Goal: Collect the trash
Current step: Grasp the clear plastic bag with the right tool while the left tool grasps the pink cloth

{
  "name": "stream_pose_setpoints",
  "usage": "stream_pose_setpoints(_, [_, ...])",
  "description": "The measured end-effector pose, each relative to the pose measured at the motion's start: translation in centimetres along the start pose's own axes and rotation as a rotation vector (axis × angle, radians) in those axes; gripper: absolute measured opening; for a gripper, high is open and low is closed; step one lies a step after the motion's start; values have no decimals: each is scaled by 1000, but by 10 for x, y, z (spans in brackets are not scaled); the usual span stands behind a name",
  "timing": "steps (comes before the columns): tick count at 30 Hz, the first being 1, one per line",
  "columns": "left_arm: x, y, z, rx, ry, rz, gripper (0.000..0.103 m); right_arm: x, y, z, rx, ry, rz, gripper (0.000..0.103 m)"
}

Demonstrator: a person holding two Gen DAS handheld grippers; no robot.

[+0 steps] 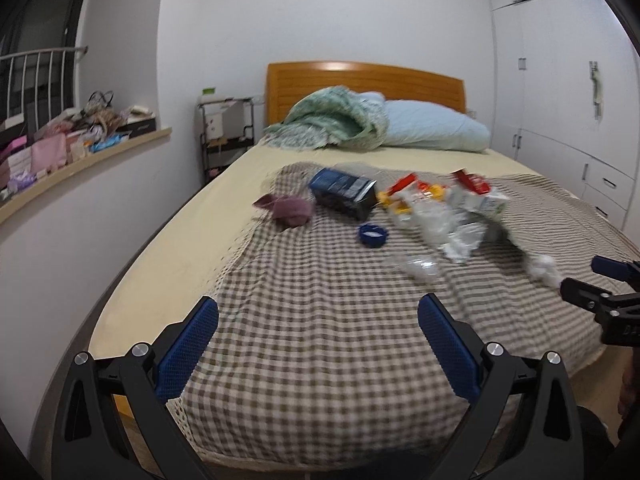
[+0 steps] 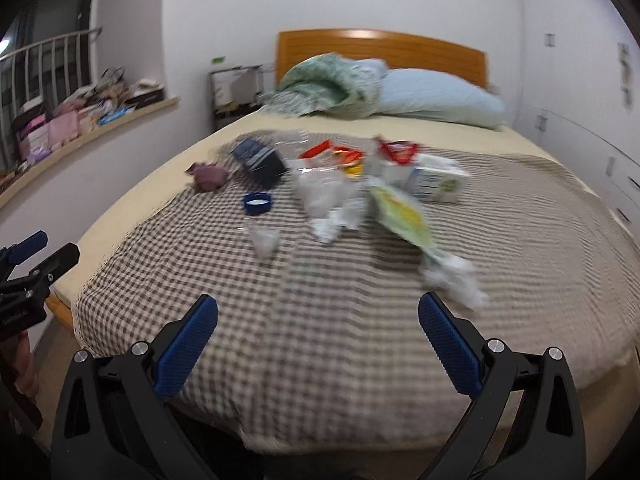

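Trash lies scattered on a checked cloth (image 1: 320, 320) spread over the bed. I see a dark blue carton (image 1: 344, 192), a blue bottle cap (image 1: 373, 235), a purple crumpled rag (image 1: 292, 210), clear plastic wrappers (image 1: 436, 224) and white crumpled tissue (image 1: 544, 270). The right wrist view shows the same blue carton (image 2: 258, 162), cap (image 2: 257, 203), a white carton (image 2: 434, 182), a yellow-green wrapper (image 2: 404, 216) and tissue (image 2: 456, 278). My left gripper (image 1: 318, 354) hovers open over the cloth's near end. My right gripper (image 2: 318, 354) is open too, short of the tissue. Neither holds anything.
A wooden headboard (image 1: 360, 80), a light blue pillow (image 1: 432, 124) and a green blanket (image 1: 332, 120) sit at the bed's far end. White wardrobes (image 1: 568, 80) line the right wall. A cluttered window ledge (image 1: 80, 152) and a small shelf rack (image 1: 226, 132) stand left.
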State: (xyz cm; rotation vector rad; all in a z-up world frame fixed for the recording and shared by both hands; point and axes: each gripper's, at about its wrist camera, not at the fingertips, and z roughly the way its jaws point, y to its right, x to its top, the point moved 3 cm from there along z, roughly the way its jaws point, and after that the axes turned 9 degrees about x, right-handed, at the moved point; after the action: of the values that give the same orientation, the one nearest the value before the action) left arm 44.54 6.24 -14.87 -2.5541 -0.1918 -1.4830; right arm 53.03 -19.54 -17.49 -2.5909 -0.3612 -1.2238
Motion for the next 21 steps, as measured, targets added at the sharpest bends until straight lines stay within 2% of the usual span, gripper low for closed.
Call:
stream_pose_setpoints(2, [6, -8, 20, 12, -14, -20, 97, 9, -8, 34, 38, -27, -7, 93])
stream_pose_setpoints(3, [9, -10, 26, 13, -12, -28, 97, 14, -10, 49, 51, -44, -5, 83])
stream_pose_setpoints(5, [18, -12, 41, 28, -1, -30, 97, 21, -14, 83, 76, -81, -1, 73])
stream_pose_setpoints(8, [30, -11, 67, 32, 4, -21, 97, 32, -16, 130, 76, -113, 13, 73])
stream_pose_setpoints(11, [41, -11, 98, 21, -22, -7, 97, 36, -15, 182, 82, -199, 53, 71])
stream_pose_setpoints(12, [45, -12, 108, 23, -31, -10, 97, 35, -13, 195, 89, -223, 70, 53])
stream_pose_setpoints(13, [50, -14, 122, 28, -41, -19, 97, 36, -11, 203, 94, -225, 89, 36])
stream_pose_setpoints(16, [60, -18, 154, 49, -71, -33, 97, 43, -5, 200, 116, -171, 127, 36])
stream_pose_setpoints(21, [84, -11, 207, 27, -100, 5, 97, 56, 10, 181, 118, -72, 132, 36])
